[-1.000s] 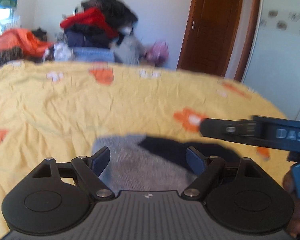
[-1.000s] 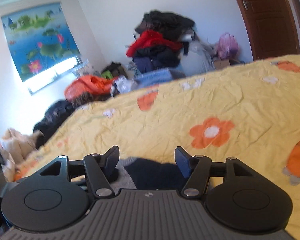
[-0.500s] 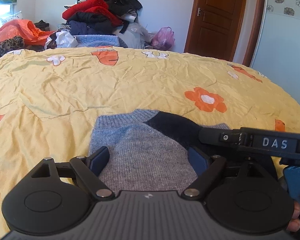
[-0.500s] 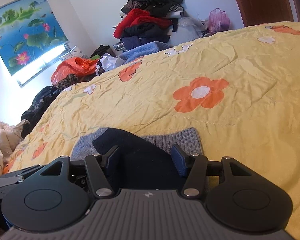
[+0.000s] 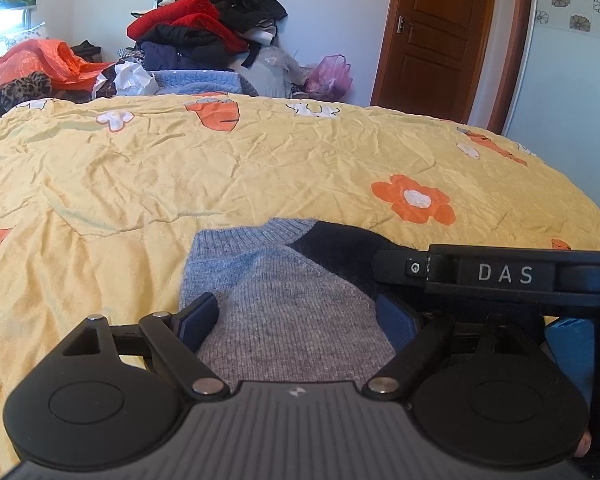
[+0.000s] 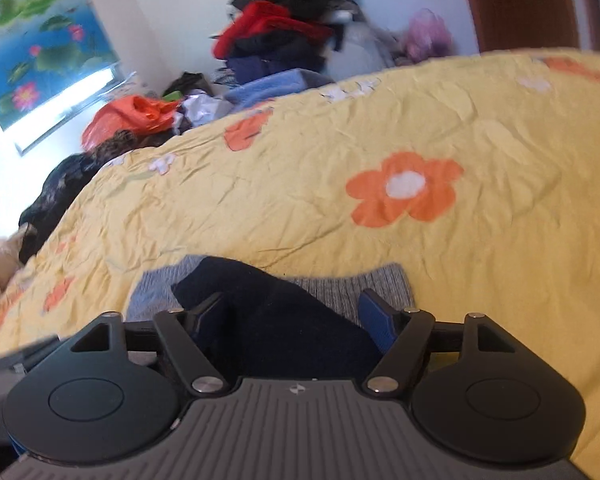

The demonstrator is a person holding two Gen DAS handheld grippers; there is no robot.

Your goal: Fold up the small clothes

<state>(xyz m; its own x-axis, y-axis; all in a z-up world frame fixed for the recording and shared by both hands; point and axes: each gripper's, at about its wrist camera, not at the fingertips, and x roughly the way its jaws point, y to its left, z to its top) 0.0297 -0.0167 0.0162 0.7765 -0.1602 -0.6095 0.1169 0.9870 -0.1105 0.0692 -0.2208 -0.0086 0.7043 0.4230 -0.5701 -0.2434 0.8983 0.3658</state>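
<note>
Grey-navy sweater (image 5: 296, 300) flat at bed (image 5: 260, 168) near edge; left tongs (image 5: 300, 318) and right tongs (image 6: 296, 314) both spread open over it.

sweater (image 5: 292, 304) on bedspread (image 5: 260, 168) (clothes pile (image 5: 204, 36) behind)

- Your left wrist camera sits low and close over the yellow bed cover (image 5: 260, 168), looking straight along its jaws toward the clothes heap (image 5: 208, 28) and the door (image 5: 432, 36).
- Your right wrist camera is equally low and near, tilted, and faces more toward the window blind (image 6: 40, 64).
- Both views share the knitted garment (image 5: 284, 308) (image 6: 276, 312), the orange flower print (image 5: 414, 200) (image 6: 406, 188) and that heap (image 6: 288, 28).
</note>
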